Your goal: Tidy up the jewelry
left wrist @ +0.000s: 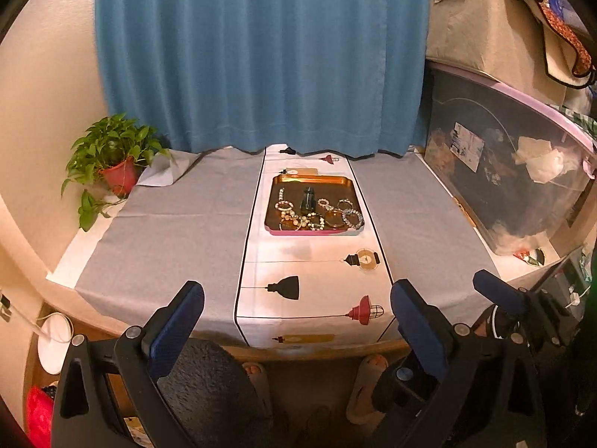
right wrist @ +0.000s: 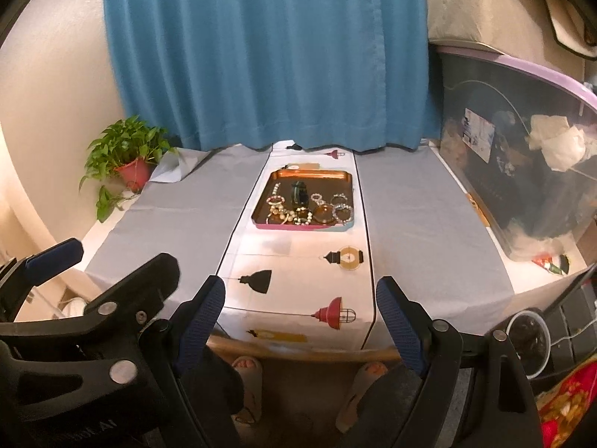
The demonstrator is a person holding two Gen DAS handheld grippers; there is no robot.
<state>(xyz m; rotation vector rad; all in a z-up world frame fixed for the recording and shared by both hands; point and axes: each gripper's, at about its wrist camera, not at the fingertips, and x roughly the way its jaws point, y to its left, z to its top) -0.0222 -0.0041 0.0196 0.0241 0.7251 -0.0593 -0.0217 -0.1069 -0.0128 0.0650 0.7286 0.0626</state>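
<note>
An orange tray [left wrist: 313, 179] with a pink front rim sits mid-table on a white runner; it also shows in the right wrist view [right wrist: 311, 174]. In it lie several bead bracelets [left wrist: 352, 218] [right wrist: 343, 212], an amber bangle [left wrist: 334, 218] and a dark green bottle-like piece [left wrist: 308, 201] [right wrist: 298, 192]. My left gripper [left wrist: 298, 306] is open and empty, held before the table's near edge, far from the tray. My right gripper [right wrist: 300, 304] is open and empty beside it. A right gripper finger [left wrist: 492, 287] shows in the left view.
The table [left wrist: 179, 216] has a grey cloth and a lamp-print runner [left wrist: 313, 291]. A potted plant [left wrist: 115, 160] stands at the back left. A large clear storage bin [left wrist: 500, 164] and a fabric box stand on the right. A blue curtain hangs behind. Slippered feet show below the table edge.
</note>
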